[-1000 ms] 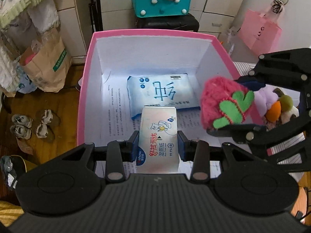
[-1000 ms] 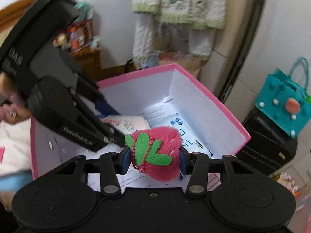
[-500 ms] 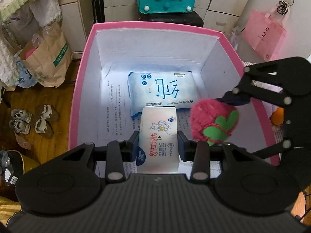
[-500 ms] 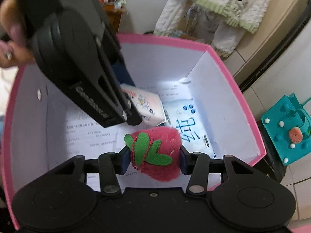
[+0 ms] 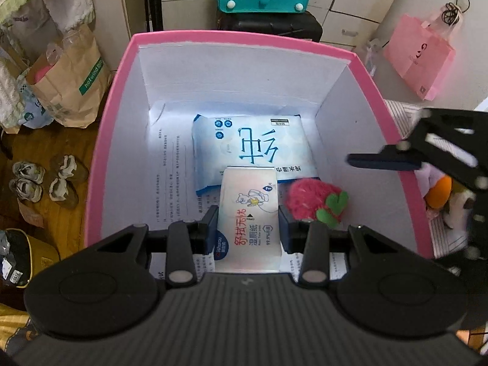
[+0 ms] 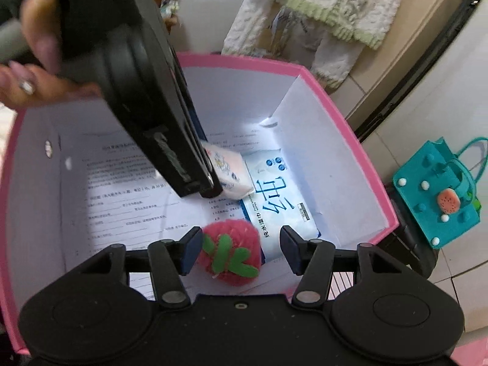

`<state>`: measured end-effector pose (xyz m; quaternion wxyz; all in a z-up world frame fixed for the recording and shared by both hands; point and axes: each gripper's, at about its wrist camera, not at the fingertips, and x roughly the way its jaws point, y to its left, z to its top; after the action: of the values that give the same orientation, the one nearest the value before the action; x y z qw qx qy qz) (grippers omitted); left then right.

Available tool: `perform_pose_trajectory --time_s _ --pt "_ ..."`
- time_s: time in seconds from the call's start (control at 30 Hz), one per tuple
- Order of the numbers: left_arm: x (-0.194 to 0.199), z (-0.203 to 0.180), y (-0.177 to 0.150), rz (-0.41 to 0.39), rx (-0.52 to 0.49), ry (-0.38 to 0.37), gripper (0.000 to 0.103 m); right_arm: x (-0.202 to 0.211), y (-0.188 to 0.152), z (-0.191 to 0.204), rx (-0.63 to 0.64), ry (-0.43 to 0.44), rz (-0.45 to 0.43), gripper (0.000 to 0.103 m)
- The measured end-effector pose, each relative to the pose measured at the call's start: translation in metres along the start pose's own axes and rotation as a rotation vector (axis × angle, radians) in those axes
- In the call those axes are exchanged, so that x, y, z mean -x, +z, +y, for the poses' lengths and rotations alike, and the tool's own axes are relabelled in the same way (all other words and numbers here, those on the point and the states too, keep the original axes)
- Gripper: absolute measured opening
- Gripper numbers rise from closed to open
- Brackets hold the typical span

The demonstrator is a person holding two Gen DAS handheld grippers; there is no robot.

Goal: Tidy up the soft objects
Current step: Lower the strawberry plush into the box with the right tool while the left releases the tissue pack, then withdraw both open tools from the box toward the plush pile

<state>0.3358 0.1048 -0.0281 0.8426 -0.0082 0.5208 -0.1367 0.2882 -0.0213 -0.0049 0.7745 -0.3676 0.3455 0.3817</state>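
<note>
While the left gripper (image 5: pixel 247 224) clamps a small wipes pack (image 5: pixel 248 213) over the pink box (image 5: pixel 119 97), the right gripper (image 6: pixel 241 248) has its jaws opening, with the plush strawberry (image 6: pixel 231 251) between them but its pads clear of it. That strawberry lies on the printed paper (image 6: pixel 122 189) lining the box floor, just beside a big blue wipes pack (image 5: pixel 253 146) lying flat there.

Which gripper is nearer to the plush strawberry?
Right. The right gripper straddles the plush strawberry, jaws opening around it; the left gripper is beside it, shut on the small wipes pack.
</note>
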Motion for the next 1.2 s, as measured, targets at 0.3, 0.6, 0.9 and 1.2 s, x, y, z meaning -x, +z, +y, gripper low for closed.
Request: perform_pose_trajectory --time_s 0.3,0.6,0.9,1.2 --pt "0.006 -0.004 0.001 -0.017 -0.008 0.015 0.044 0.038 -0.012 0.021 -0.020 0.000 -0.105 0.061" --pt "0.061 -0.008 -0.024 -0.075 -0.061 0.023 0.051 0.052 -0.022 0.011 -0.279 0.070 -0.128 0.061" --pt "0.122 -0.021 -0.058 -0.129 -0.124 0.039 0.055 0.095 -0.032 0.023 -0.379 0.138 -0.202 0.061" --pt "0.169 -0.046 -0.102 -0.197 -0.230 0.039 0.061 0.132 -0.042 0.043 -0.368 0.087 -0.223 0.062"
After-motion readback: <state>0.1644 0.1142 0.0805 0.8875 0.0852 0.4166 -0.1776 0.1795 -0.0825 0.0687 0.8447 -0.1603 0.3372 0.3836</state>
